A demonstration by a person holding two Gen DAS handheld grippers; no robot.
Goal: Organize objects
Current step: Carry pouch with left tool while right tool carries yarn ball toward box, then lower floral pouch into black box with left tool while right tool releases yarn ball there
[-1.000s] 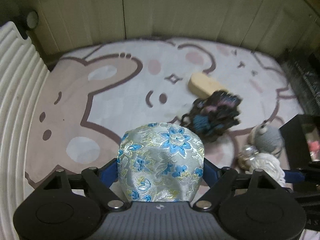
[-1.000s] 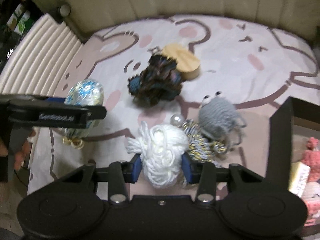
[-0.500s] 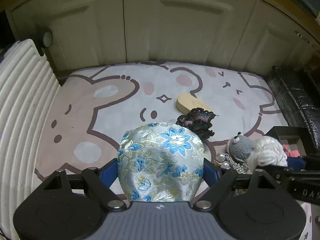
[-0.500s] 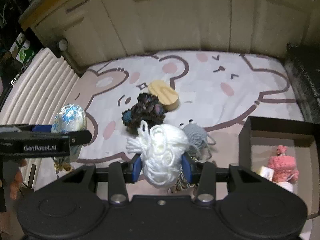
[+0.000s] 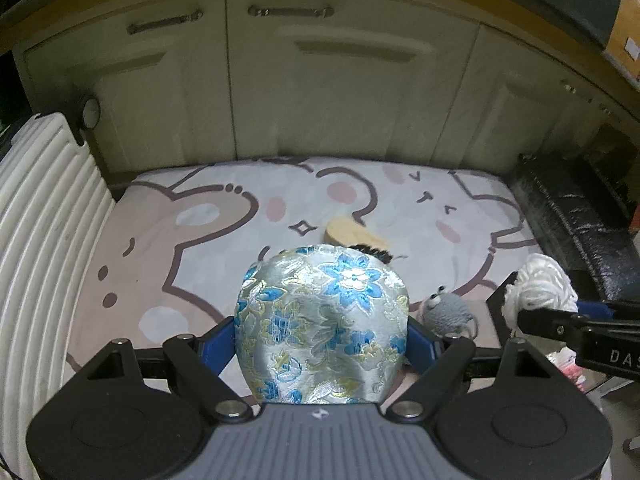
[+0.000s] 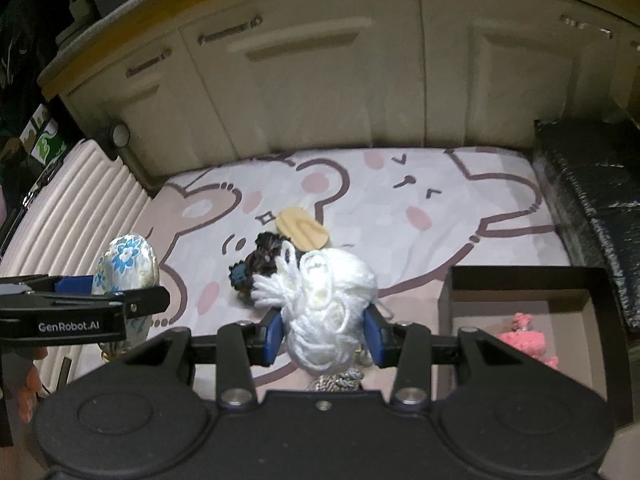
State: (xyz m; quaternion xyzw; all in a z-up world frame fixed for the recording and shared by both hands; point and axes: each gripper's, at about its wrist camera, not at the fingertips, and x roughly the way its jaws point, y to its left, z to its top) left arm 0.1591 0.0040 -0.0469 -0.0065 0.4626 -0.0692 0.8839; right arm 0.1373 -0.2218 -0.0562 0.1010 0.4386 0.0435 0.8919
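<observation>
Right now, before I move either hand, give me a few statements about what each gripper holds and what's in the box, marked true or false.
1. The left gripper is shut on the floral pouch. True.
2. The right gripper is empty. False: it grips the white yarn ball.
3. The pink knitted toy lies in the dark box. True.
4. The wooden brush is already in the box. False: it lies on the cartoon mat.

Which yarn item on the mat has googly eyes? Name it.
The grey yarn creature, beside the black box. The dark yarn bundle by the wooden piece has no eyes.
</observation>
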